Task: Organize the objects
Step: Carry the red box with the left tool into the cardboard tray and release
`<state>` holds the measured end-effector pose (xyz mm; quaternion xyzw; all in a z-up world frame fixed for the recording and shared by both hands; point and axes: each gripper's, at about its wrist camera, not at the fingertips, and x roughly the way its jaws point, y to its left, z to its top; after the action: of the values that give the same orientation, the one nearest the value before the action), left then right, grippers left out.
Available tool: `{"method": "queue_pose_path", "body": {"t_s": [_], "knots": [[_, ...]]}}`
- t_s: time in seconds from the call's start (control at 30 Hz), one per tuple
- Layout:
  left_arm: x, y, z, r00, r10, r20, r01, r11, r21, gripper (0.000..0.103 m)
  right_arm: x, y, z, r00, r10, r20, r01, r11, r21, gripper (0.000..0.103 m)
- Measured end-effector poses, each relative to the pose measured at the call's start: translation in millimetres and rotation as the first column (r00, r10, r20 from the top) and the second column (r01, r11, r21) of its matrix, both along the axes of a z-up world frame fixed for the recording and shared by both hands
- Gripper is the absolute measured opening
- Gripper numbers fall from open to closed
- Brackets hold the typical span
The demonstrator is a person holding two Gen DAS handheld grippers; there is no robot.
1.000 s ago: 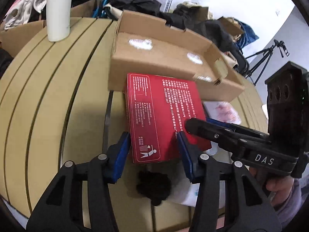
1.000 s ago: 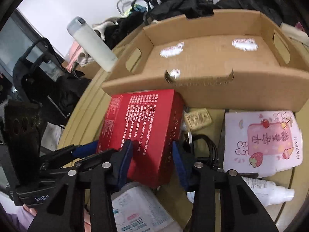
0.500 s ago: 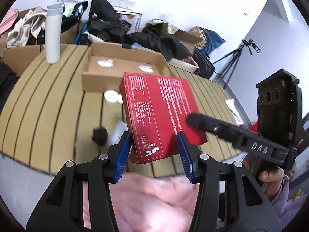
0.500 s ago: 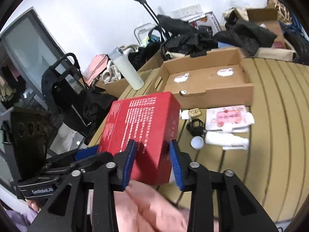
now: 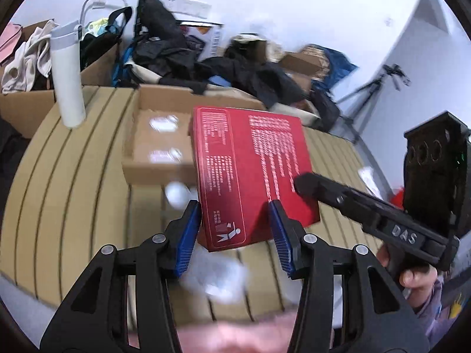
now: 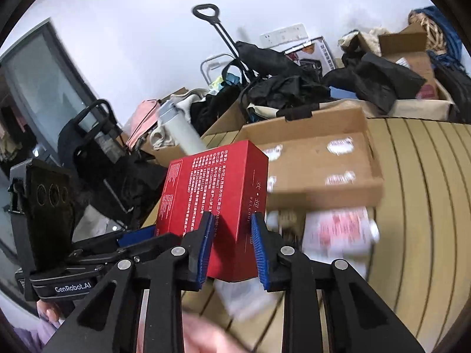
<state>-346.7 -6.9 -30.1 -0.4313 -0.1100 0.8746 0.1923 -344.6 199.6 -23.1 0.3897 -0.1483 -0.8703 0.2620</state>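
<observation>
The flat red cardboard box with white print (image 5: 253, 173) is now off the slatted wooden table (image 5: 73, 206), where it lay a second ago; it hangs at frame centre, before the open brown cardboard tray (image 5: 156, 161). The left gripper (image 5: 234, 236) clamps its near end; the right gripper (image 6: 231, 242) is closing on its corner, so I judge placing comes next.

Cluttered storeroom: piled bags (image 5: 176, 50), cartons (image 6: 409, 58), tripod (image 5: 379, 85)

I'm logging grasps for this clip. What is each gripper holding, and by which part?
Both hold the red box: the left gripper across its near end, the right gripper, jaws closing, on a near corner.
</observation>
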Motion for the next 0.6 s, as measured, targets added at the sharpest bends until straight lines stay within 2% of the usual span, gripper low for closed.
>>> {"method": "queue_pose_path", "body": {"t_s": [0.1,0.17,0.3,0.4,0.47,0.5,0.53,0.57,0.6], "knots": [[-68,-5,-9,0.999,0.017,0.029,-0.016,0.999,-0.038,0.044,-60,-10,-8,1.0,0.001,0.027,-0.002,1.0,0.02,0.028],[-113,-7,-20,0.999,0.028,0.04,-0.025,0.997,-0.074,0.044,-114,-19,-20,0.998,-0.001,0.058,-0.001,0.999,0.034,0.028],[-195,-21,-67,0.989,0.018,0.144,-0.007,0.997,-0.075,0.044,-188,-39,-53,0.993,-0.011,0.12,0.0,0.996,0.089,0.028],[-222,-28,-94,0.981,0.055,0.184,-0.03,0.991,-0.132,0.043,-228,-58,-86,0.982,-0.004,0.188,-0.022,0.99,0.136,0.028],[-226,-30,-100,0.983,0.084,0.163,-0.053,0.981,-0.189,0.048,-244,-74,-109,0.969,0.006,0.247,-0.046,0.986,0.158,0.029],[-226,-30,-98,0.986,0.077,0.147,-0.049,0.982,-0.182,0.049,-248,-83,-118,0.962,0.021,0.272,-0.069,0.983,0.169,0.029],[-222,-32,-91,0.99,0.079,0.114,-0.059,0.984,-0.17,0.054,-250,-86,-122,0.96,0.036,0.278,-0.084,0.983,0.165,0.028],[-219,-35,-85,0.993,0.086,0.086,-0.071,0.984,-0.162,0.072,-249,-88,-124,0.962,0.036,0.27,-0.083,0.983,0.166,0.028],[-216,-38,-78,0.994,0.094,0.061,-0.084,0.984,-0.154,0.08,-247,-87,-122,0.966,0.036,0.254,-0.077,0.985,0.156,0.028]]}}
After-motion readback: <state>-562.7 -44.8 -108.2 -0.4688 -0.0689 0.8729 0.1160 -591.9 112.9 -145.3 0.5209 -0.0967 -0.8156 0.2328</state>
